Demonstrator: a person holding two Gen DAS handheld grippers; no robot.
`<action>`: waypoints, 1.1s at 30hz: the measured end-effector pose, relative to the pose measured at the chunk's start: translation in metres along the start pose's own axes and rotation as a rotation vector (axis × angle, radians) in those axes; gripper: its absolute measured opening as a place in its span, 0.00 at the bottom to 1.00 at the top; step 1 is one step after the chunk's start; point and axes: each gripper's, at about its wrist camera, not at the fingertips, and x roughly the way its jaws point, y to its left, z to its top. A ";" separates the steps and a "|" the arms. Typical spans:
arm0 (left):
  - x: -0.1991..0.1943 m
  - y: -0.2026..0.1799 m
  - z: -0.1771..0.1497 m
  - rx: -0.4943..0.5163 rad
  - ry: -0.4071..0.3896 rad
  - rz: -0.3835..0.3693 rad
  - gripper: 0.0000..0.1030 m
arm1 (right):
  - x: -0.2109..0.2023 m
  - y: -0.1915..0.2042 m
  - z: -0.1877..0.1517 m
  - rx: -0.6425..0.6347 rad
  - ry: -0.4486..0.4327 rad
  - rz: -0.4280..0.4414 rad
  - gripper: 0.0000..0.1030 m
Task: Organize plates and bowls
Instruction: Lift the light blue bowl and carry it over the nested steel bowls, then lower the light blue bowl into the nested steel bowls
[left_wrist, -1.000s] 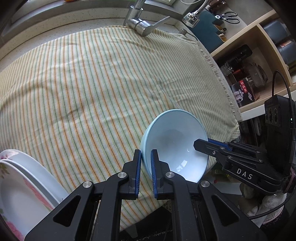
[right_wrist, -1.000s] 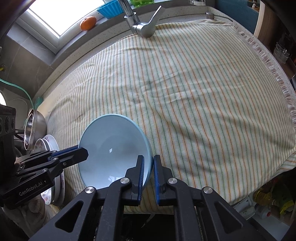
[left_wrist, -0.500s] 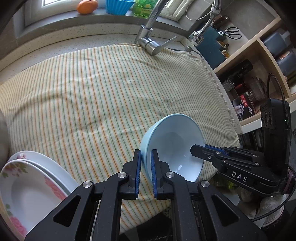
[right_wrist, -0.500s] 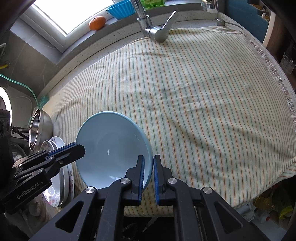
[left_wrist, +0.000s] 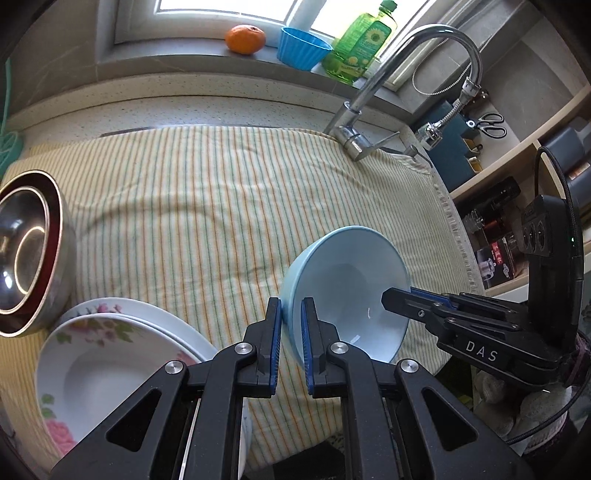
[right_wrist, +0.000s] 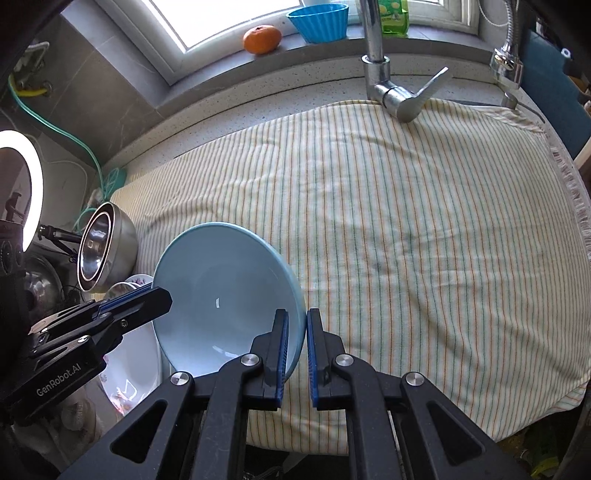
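Step in hand: carrying. The left tongs (left_wrist: 291, 325) and right tongs (right_wrist: 295, 339), both nearly closed, pinch opposite rims of the light-blue bowl (left_wrist: 347, 288), held between them above the striped cloth (right_wrist: 424, 229). Next move, as judged: lower it level, probably by the floral plates (left_wrist: 110, 354) left of the tongs, and release both grips together.

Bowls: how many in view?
3. Light blue bowl clamped at opposite rims by both hand-held grippers; two nested steel bowls tilted at the cloth's left edge, beside the floral plates. More may be hidden.
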 end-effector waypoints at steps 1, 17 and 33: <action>-0.003 0.004 0.001 -0.009 -0.008 0.005 0.09 | 0.001 0.006 0.004 -0.013 0.000 0.003 0.09; -0.061 0.077 0.002 -0.174 -0.150 0.093 0.09 | 0.020 0.100 0.045 -0.210 0.008 0.090 0.09; -0.106 0.142 -0.006 -0.322 -0.269 0.180 0.09 | 0.030 0.202 0.075 -0.416 -0.022 0.136 0.09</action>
